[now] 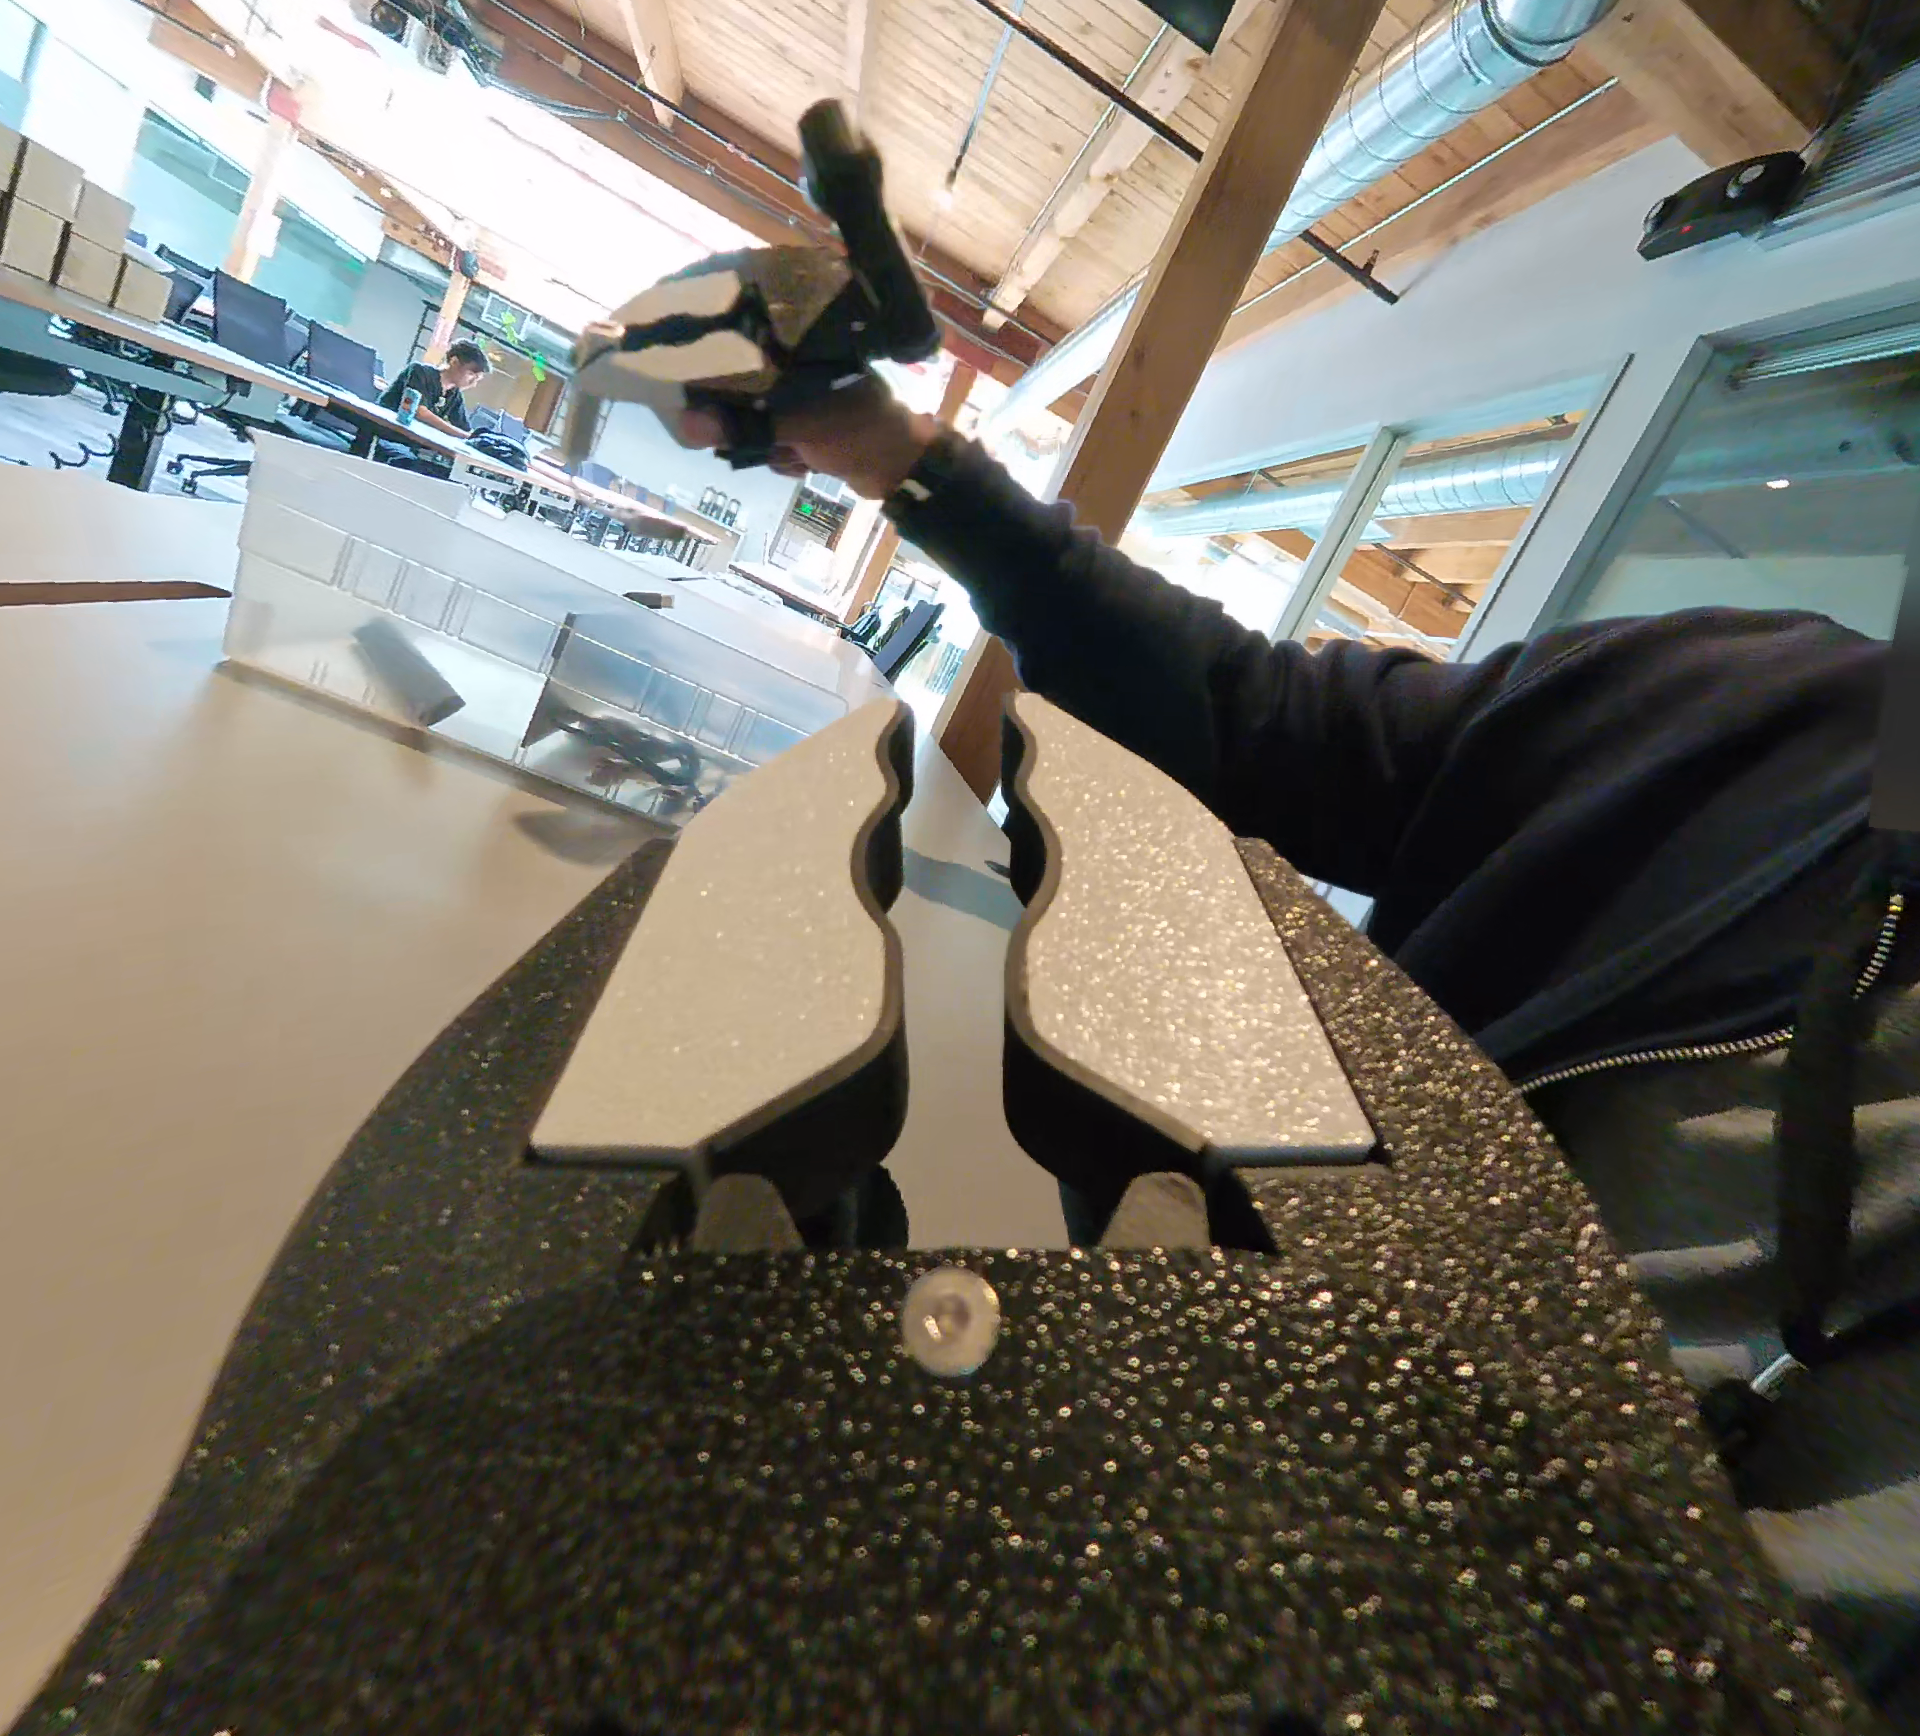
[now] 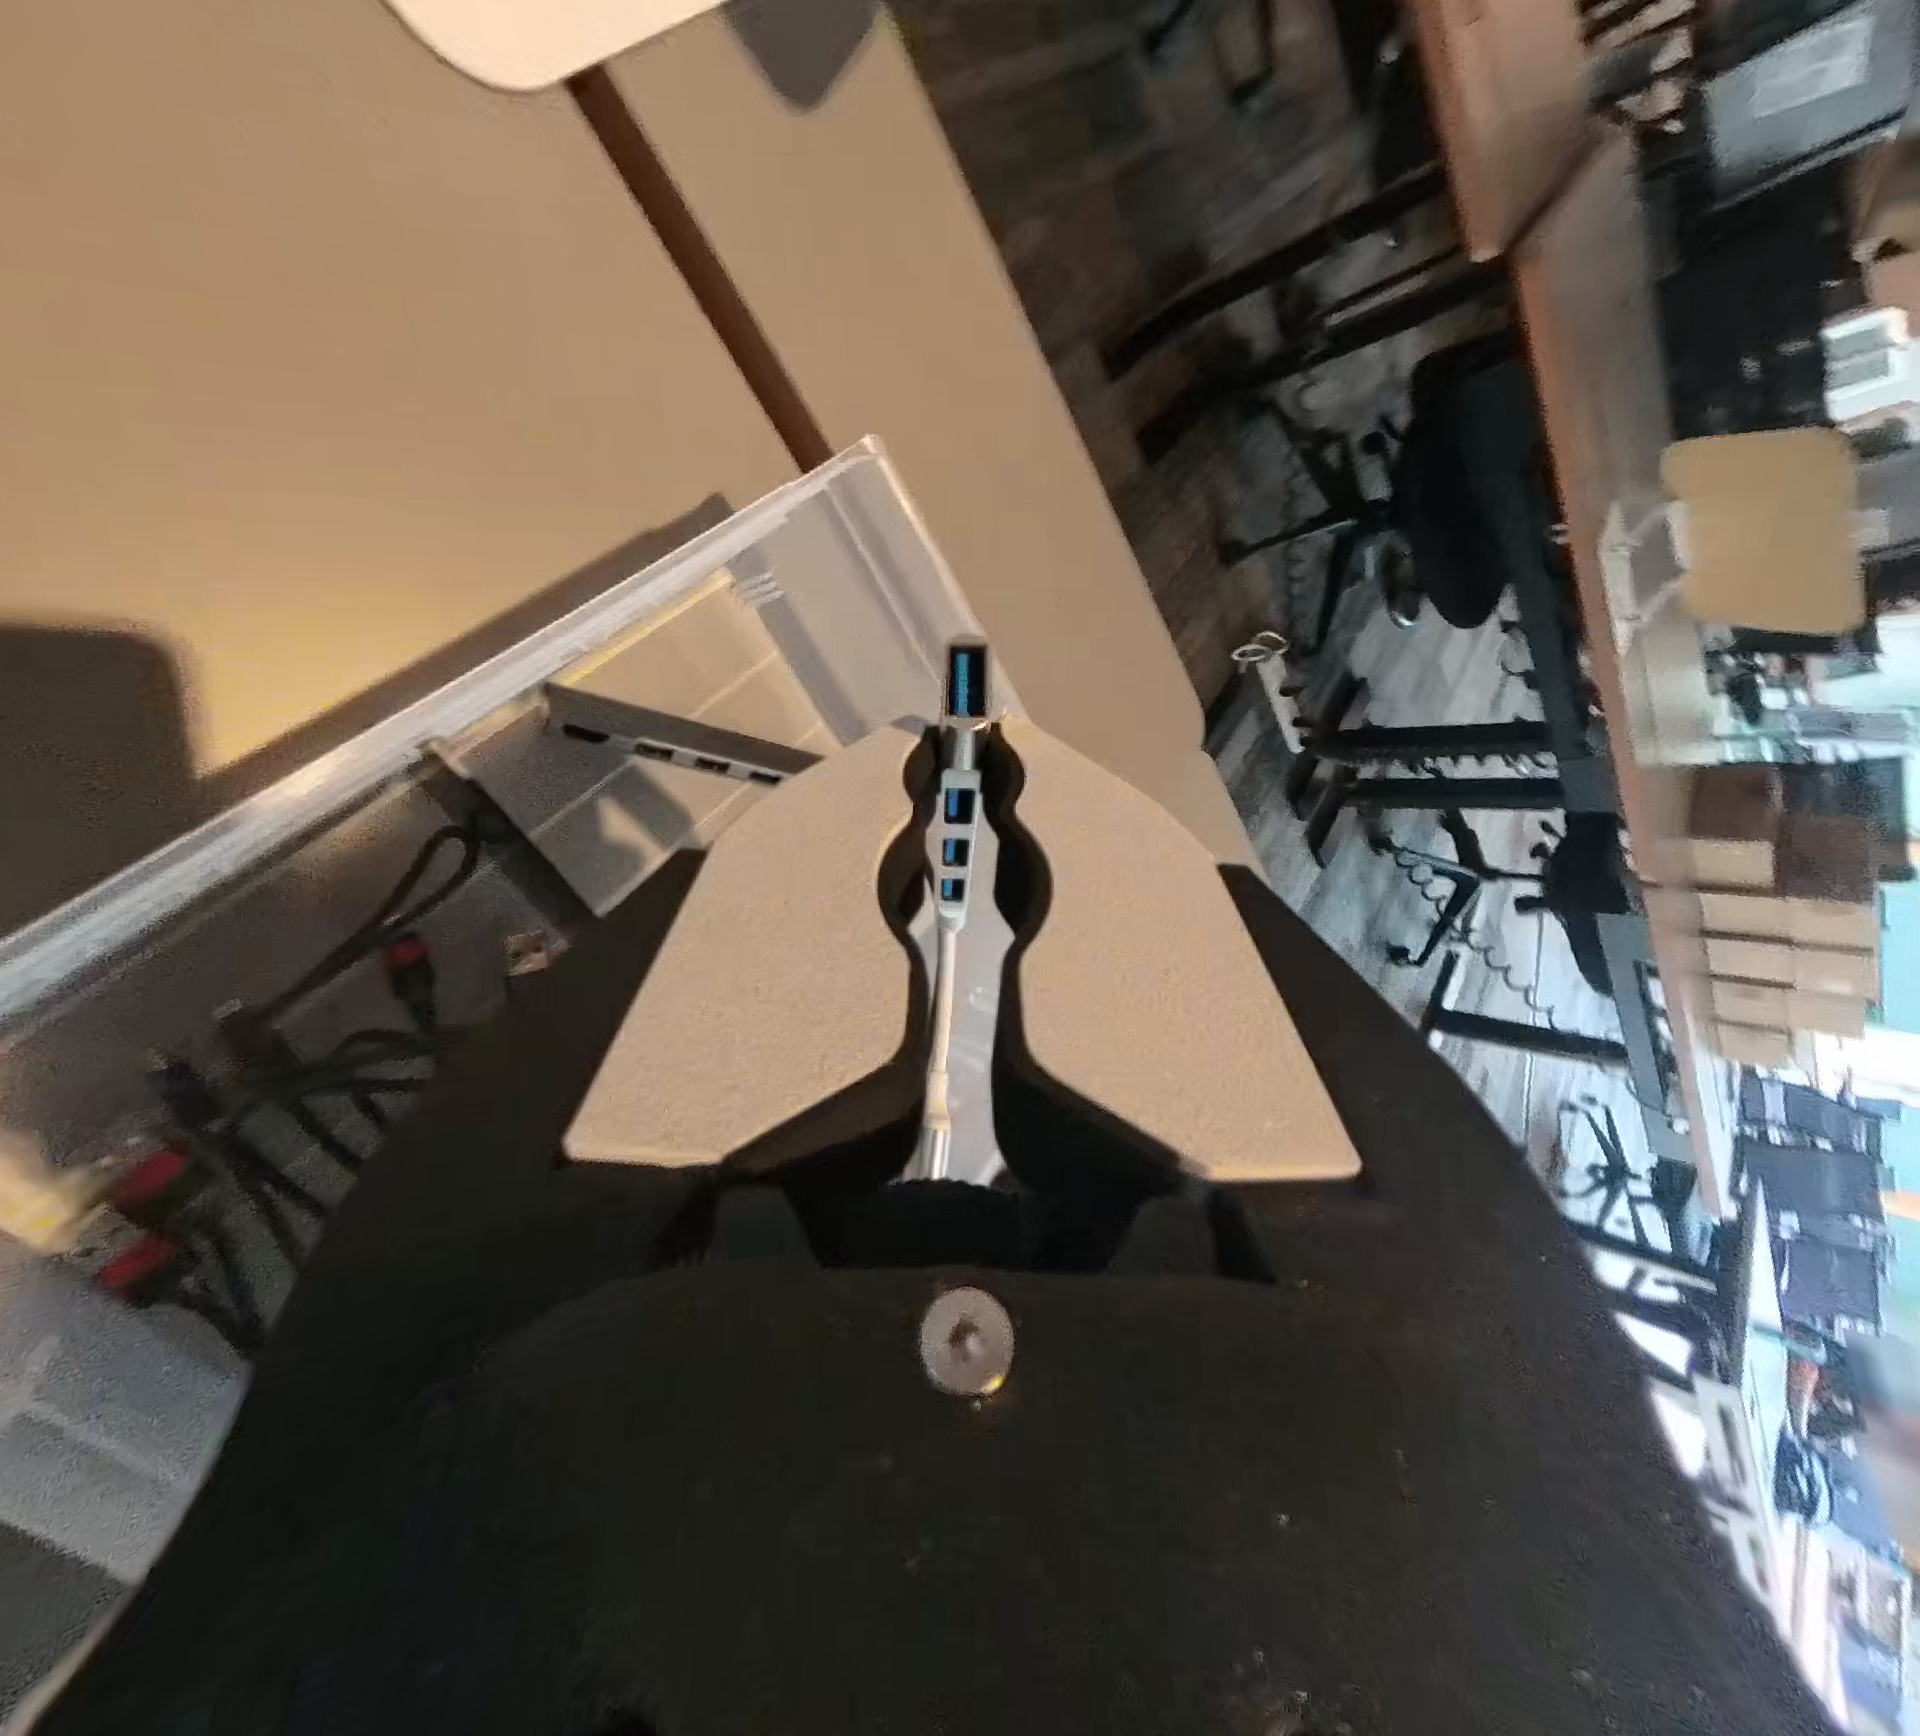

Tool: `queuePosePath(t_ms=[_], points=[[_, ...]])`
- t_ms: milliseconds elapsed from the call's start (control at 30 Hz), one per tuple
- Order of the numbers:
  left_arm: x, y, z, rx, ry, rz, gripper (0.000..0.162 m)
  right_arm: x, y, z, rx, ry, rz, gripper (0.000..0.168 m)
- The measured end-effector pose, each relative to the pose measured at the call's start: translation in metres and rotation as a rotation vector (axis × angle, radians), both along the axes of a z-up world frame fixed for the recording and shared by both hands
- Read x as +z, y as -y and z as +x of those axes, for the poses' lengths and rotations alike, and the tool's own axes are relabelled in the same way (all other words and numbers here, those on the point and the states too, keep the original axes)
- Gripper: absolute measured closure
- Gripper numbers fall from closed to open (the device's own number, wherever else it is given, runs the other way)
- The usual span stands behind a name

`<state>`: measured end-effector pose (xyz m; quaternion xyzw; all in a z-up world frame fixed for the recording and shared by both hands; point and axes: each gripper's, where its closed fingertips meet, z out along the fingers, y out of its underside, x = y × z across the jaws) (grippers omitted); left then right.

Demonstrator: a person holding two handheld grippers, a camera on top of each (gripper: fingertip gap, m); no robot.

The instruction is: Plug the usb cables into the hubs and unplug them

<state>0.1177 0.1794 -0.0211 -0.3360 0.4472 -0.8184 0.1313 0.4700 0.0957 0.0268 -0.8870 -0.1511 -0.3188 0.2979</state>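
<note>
My right gripper (image 2: 961, 732) is shut on a slim silver USB hub (image 2: 964, 689) with blue ports; its white cable runs back between the fingers. In the left wrist view that gripper (image 1: 608, 351) is held high above the table with the hub (image 1: 582, 413) hanging from its tips. My left gripper (image 1: 956, 751) is open and empty, low over the table near its edge. A clear plastic bin (image 1: 343, 543) on the table holds a grey hub (image 1: 407, 670) and black cables (image 1: 644, 761). The right wrist view looks down on the bin's rim (image 2: 623, 554), the grey hub (image 2: 665, 746) and the cables with red plugs (image 2: 343, 990).
The beige table (image 1: 208, 907) spreads to the left of my left gripper. A person's dark sleeve (image 1: 1299, 699) reaches across from the right. A wooden post (image 1: 1247, 232) stands behind. A dark seam (image 2: 707, 273) crosses the table. The floor with chairs (image 2: 1455, 491) lies beyond the table's edge. The grippers' ends are close to 35 cm from one another.
</note>
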Motion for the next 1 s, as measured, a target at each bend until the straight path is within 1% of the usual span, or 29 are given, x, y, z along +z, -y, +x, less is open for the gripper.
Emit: queuePosePath(t_ms=[133,333,567,667,700,767,867,1000], points=[[0.001,-0.002,0.000,-0.005,0.000,-0.019,0.148,-0.039,-0.017,0.014,0.069,-0.046,-0.112,0.161],[0.001,-0.003,0.000,-0.016,-0.002,-0.033,0.149,-0.100,-0.021,0.025,0.135,-0.032,-0.313,0.161],[0.001,-0.003,-0.001,-0.022,-0.002,-0.033,0.150,-0.143,-0.017,0.033,0.105,-0.067,-0.415,0.161],[0.001,-0.003,-0.001,-0.023,-0.001,-0.032,0.150,-0.150,-0.014,0.037,0.076,-0.087,-0.420,0.160],[0.001,-0.003,-0.001,-0.023,-0.001,-0.032,0.150,-0.150,-0.014,0.038,0.068,-0.095,-0.412,0.157],[0.001,-0.002,-0.001,-0.023,-0.001,-0.031,0.150,-0.148,-0.014,0.038,0.047,-0.116,-0.385,0.140],[0.001,-0.002,-0.001,-0.023,-0.001,-0.028,0.151,-0.139,-0.014,0.037,0.011,-0.153,-0.324,0.125],[0.001,-0.001,-0.001,-0.022,-0.001,-0.022,0.151,-0.120,-0.006,0.039,-0.059,-0.128,-0.251,0.116]])
